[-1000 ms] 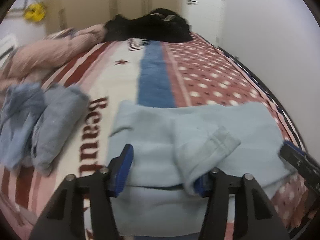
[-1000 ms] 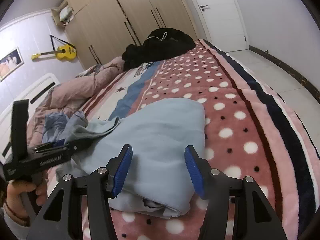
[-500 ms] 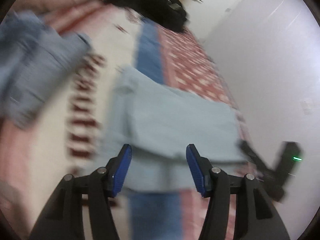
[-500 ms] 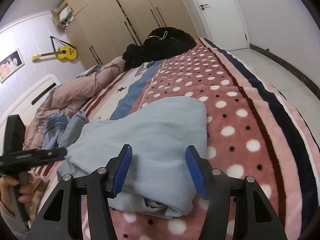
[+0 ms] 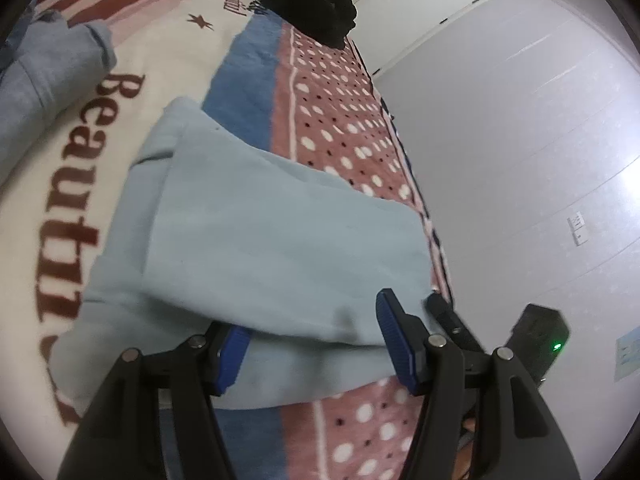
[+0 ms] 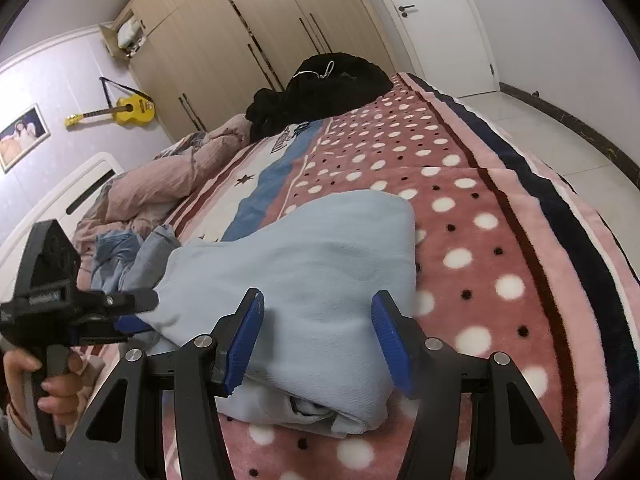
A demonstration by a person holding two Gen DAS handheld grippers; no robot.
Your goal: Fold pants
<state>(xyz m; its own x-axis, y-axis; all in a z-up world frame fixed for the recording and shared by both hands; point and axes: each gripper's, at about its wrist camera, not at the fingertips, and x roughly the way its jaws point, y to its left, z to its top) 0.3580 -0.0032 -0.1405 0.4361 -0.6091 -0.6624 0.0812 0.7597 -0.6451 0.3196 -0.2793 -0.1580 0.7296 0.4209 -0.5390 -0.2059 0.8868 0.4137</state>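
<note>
The light blue pants (image 5: 256,240) lie folded in a thick stack on the patterned bed blanket (image 5: 328,128). My left gripper (image 5: 312,344) is open, its blue pads straddling the near edge of the stack; the left pad is partly under the top layer. In the right wrist view the pants (image 6: 320,280) fill the middle and my right gripper (image 6: 316,340) is open over their near end, holding nothing. The left gripper (image 6: 132,312) shows there at the pants' left edge, held by a hand.
A pile of grey-blue clothes (image 5: 48,80) lies left of the pants. A black garment heap (image 6: 320,84) sits at the far end of the bed and a pink duvet (image 6: 176,176) at the left. The bed's edge and tiled floor (image 6: 560,128) are at the right.
The left gripper let go of the pants fold, which now lies flat on the stack, and swung down to the stack's near edge. The right gripper stayed open and hardly moved.
</note>
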